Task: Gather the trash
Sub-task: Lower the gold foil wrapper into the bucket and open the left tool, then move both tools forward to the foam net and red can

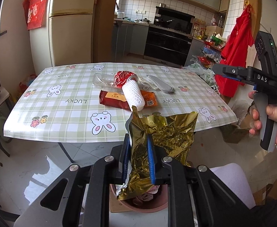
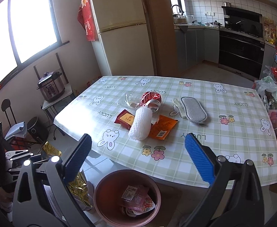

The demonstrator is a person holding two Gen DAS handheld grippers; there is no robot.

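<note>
L gripper [image 1: 138, 158] pinches a crumpled gold foil bag [image 1: 163, 132] just above the brown bin [image 2: 100, 189] by the bench [image 2: 233, 132] edge. R gripper [image 2: 138, 151] spread wide, nothing betw. its pads. Red can [image 2: 150, 97], white foam net [image 2: 141, 124] & wrappers lie mid-bench.

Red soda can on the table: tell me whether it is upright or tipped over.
Tipped over. The red soda can lies on its side on the table, its silver open end facing the camera, beside the white foam net.
</note>
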